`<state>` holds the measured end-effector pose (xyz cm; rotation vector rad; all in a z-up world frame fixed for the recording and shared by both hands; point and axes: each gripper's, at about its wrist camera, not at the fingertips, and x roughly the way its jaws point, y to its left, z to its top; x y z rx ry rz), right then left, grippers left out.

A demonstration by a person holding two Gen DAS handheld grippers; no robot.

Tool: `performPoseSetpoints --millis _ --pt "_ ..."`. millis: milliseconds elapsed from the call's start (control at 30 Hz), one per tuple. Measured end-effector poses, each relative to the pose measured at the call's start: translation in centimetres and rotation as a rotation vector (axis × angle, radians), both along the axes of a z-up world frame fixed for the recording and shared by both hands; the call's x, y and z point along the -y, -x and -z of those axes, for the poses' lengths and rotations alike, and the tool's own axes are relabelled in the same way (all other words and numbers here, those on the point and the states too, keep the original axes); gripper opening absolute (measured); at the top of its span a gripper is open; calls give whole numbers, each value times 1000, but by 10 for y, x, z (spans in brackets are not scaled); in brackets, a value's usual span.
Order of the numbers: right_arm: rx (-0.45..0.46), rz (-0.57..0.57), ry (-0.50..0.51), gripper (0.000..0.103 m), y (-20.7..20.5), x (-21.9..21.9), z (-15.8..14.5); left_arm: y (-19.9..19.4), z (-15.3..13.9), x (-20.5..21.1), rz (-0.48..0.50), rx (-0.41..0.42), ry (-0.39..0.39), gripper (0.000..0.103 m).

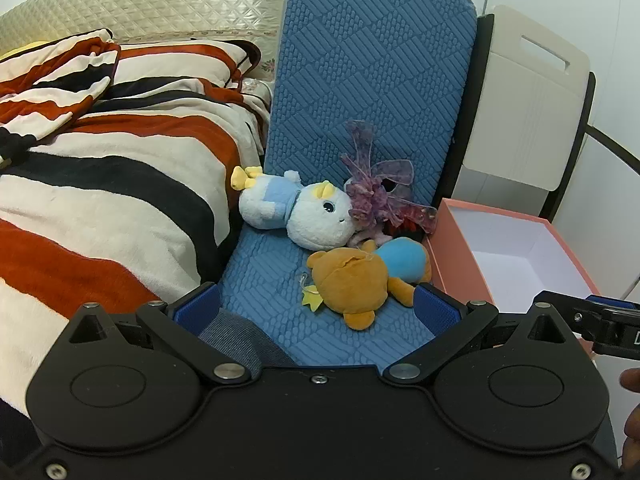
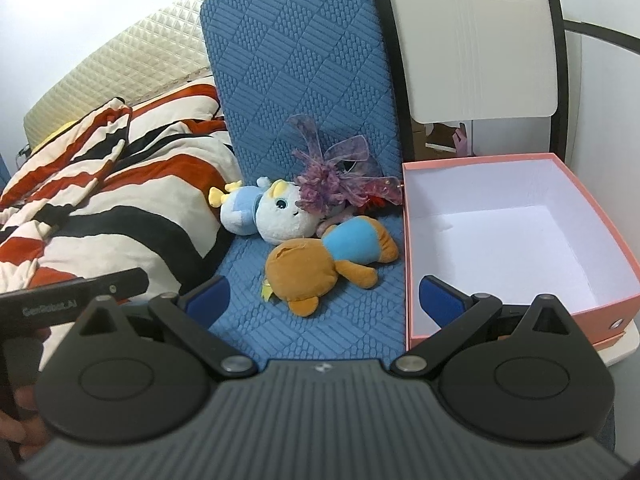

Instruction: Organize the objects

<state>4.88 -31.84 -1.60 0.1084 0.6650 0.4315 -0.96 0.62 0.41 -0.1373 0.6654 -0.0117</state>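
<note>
An orange plush bear in a blue shirt (image 1: 356, 276) (image 2: 320, 260) lies face down on a blue chair seat (image 1: 272, 276) (image 2: 340, 320). Behind it lies a white and blue plush animal (image 1: 296, 210) (image 2: 272, 212). A purple ribbon bundle (image 1: 372, 184) (image 2: 336, 172) leans against the chair back. A pink box with a white inside (image 1: 516, 248) (image 2: 516, 232) stands open and empty to the right. My left gripper (image 1: 316, 306) is open and empty just before the bear. My right gripper (image 2: 324, 298) is open and empty, near the bear and the box's front left corner.
A striped red, black and cream blanket (image 1: 100, 184) (image 2: 100, 184) covers the bed on the left, against the chair. A quilted cream headboard (image 1: 140, 0) (image 2: 120, 76) stands behind it. A white folding chair back (image 1: 532, 92) (image 2: 476, 40) stands behind the box.
</note>
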Motion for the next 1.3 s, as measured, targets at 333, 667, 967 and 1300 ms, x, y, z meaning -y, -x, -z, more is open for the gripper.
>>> performPoseSetpoints --millis 333,667,967,1300 --pt "-9 -39 -27 102 1 -5 -1 1 1 -4 0 9 12 103" --pt "5 -87 -11 102 -8 -12 5 -4 5 1 -28 12 -15 103" --pt "7 -129 -15 102 -24 -11 10 -11 11 3 -72 6 2 103" --pt "24 -65 -57 102 -44 -5 27 -33 19 0 -44 12 39 103"
